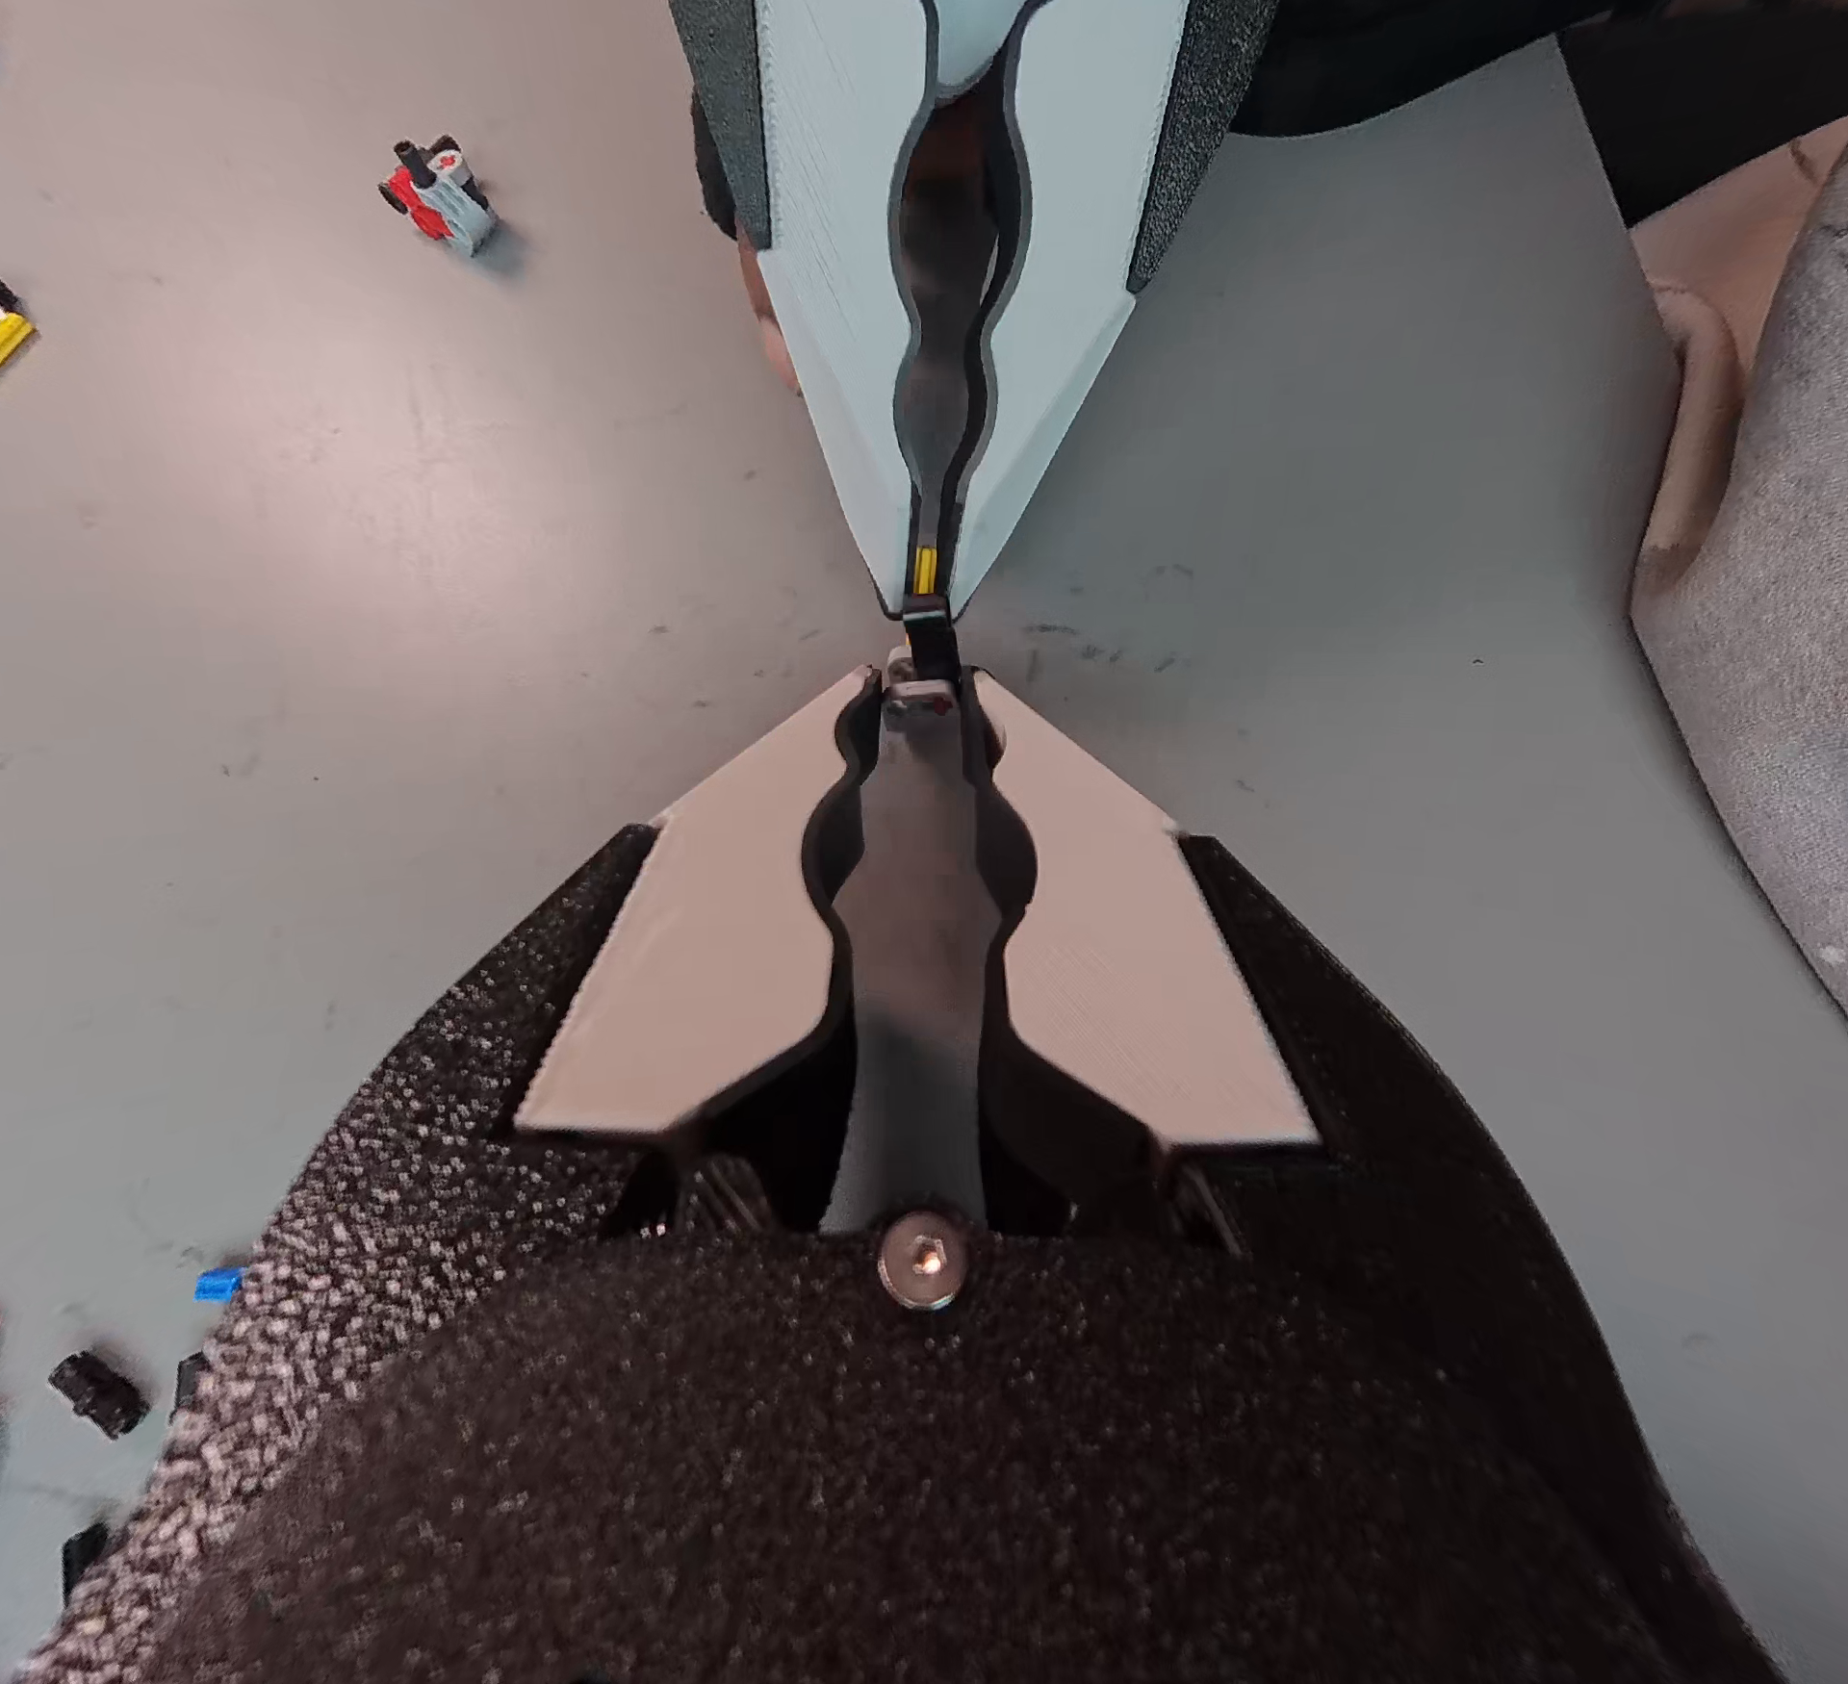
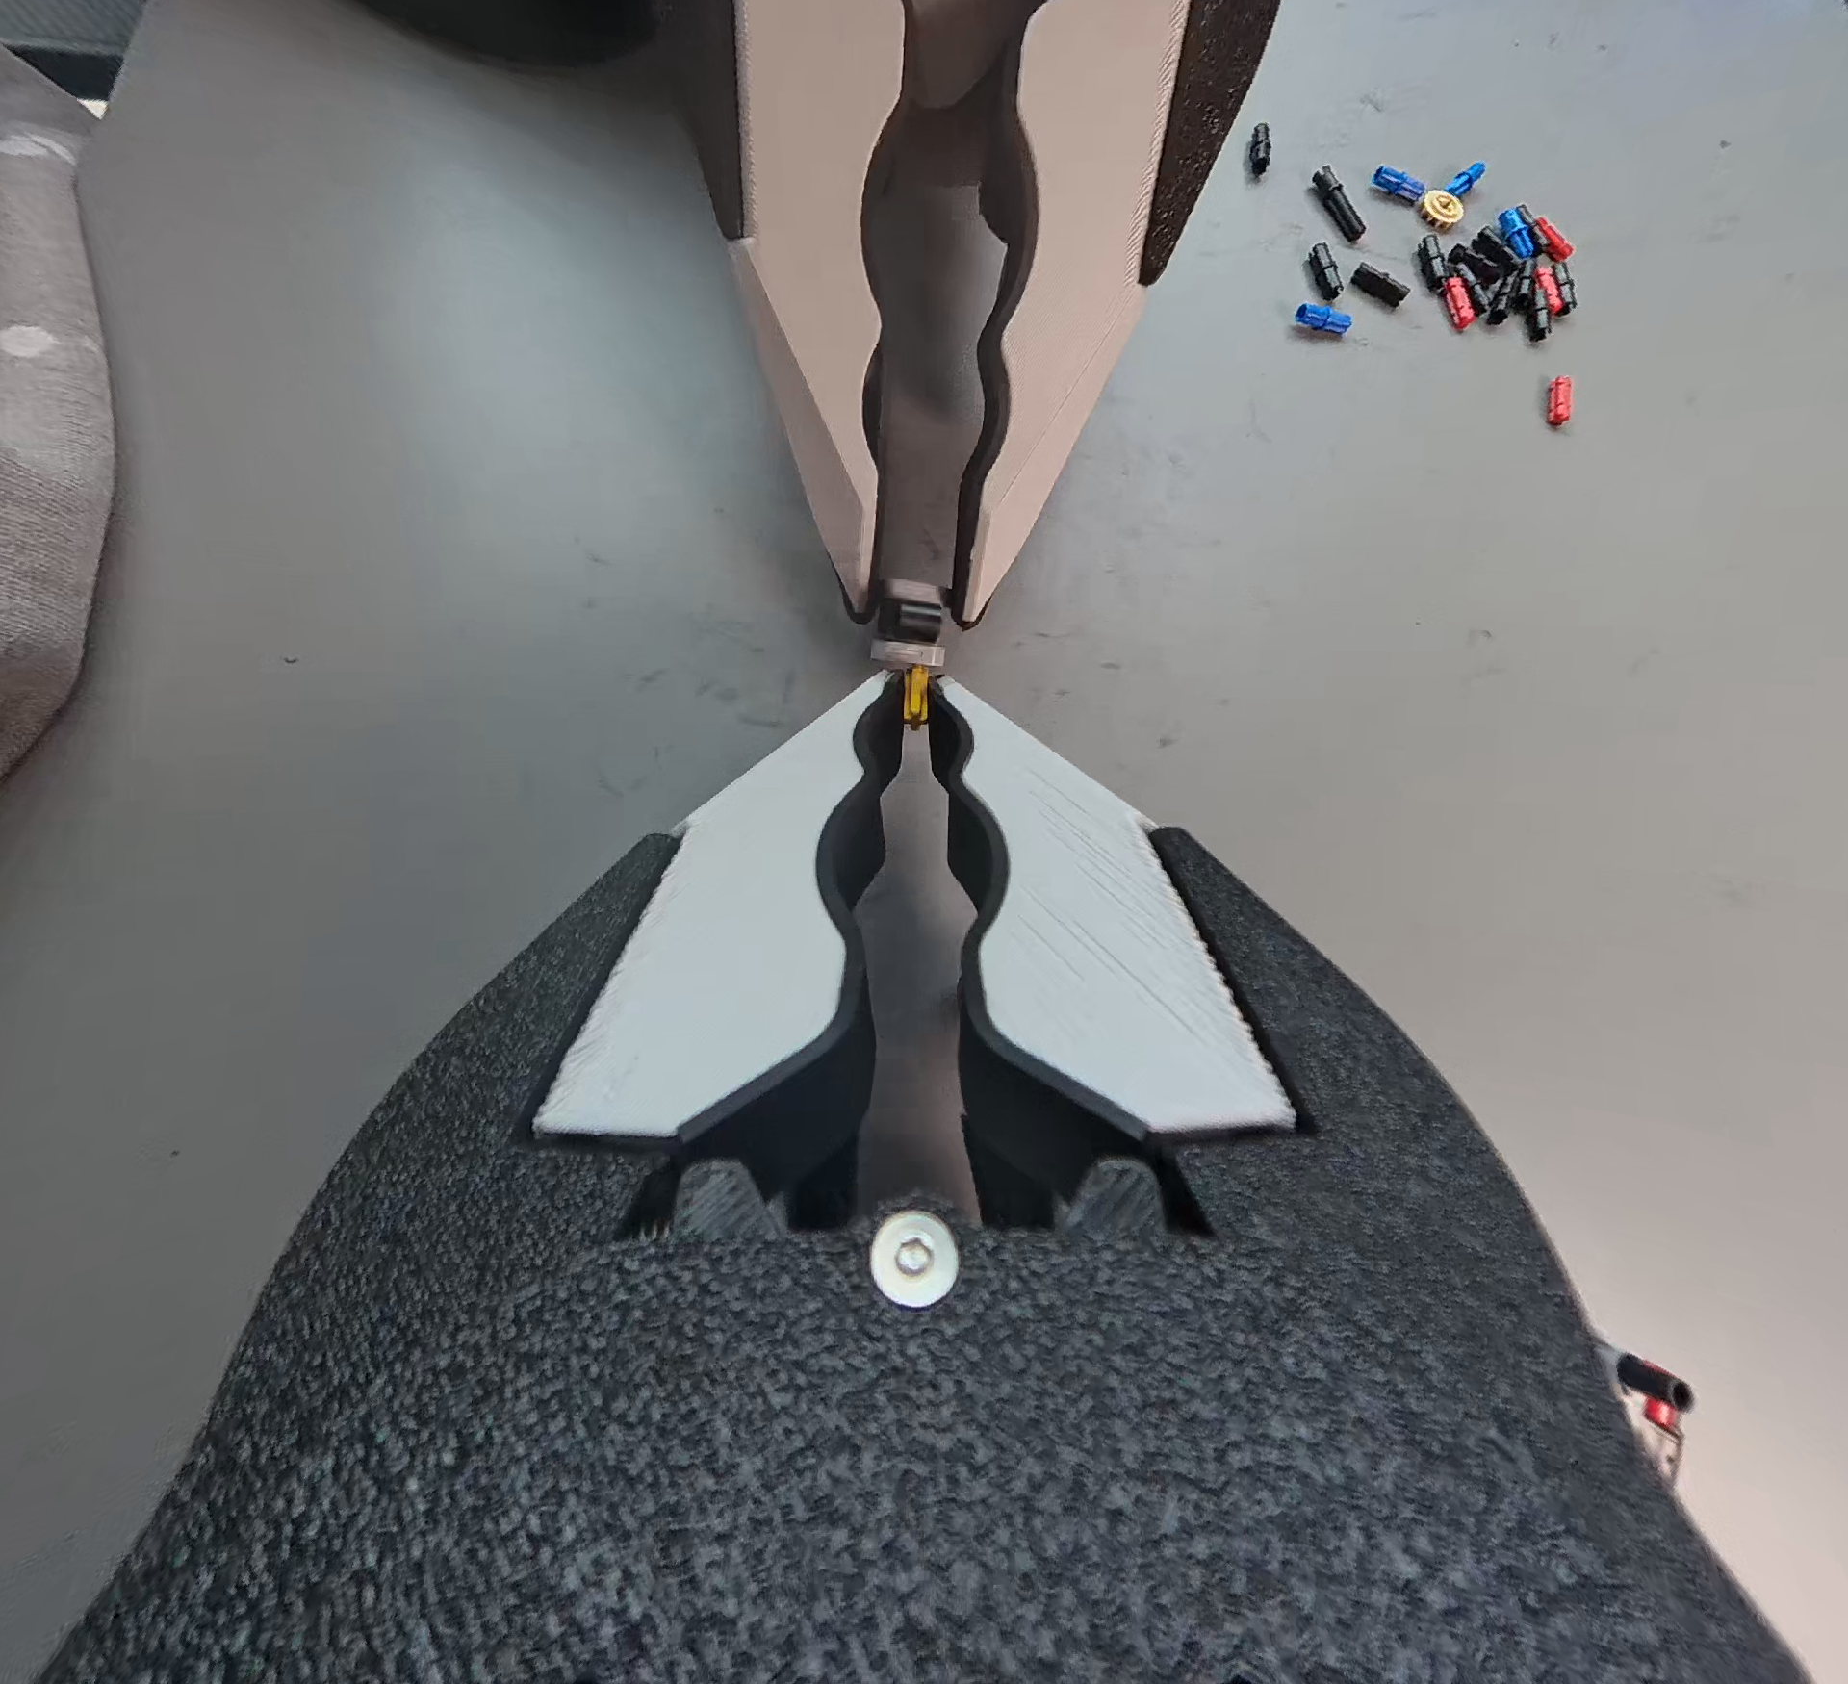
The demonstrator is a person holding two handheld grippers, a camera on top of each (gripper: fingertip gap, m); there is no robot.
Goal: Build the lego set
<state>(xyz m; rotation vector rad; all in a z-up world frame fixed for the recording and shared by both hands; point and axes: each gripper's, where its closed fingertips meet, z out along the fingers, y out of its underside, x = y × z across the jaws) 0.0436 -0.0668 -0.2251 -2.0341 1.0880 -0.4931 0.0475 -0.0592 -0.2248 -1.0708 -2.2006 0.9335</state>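
Both grippers meet tip to tip above the grey table [image 1: 400, 536]. My left gripper [image 1: 920, 686], with beige fingers, is shut on a small grey-and-black lego piece [image 1: 915, 696]. My right gripper [image 2: 915, 698], with pale grey fingers, is shut on a short yellow axle [image 2: 913, 704]. The axle's end touches the grey-and-black piece [image 2: 908, 641]. In the left wrist view the right gripper [image 1: 925, 606] comes from the top with the yellow axle [image 1: 925, 564] between its tips. In the right wrist view the left gripper [image 2: 910, 616] comes from the top.
A small red-and-grey lego assembly [image 1: 440, 191] lies far left. A blue pin [image 1: 218, 1283] and black pieces [image 1: 98, 1391] lie near left. A pile of black, blue and red pins [image 2: 1480, 266] with a tan gear [image 2: 1440, 208] lies right. A grey fabric seat [image 1: 1780, 636] borders the table. The grippers are tip to tip, or close to it.
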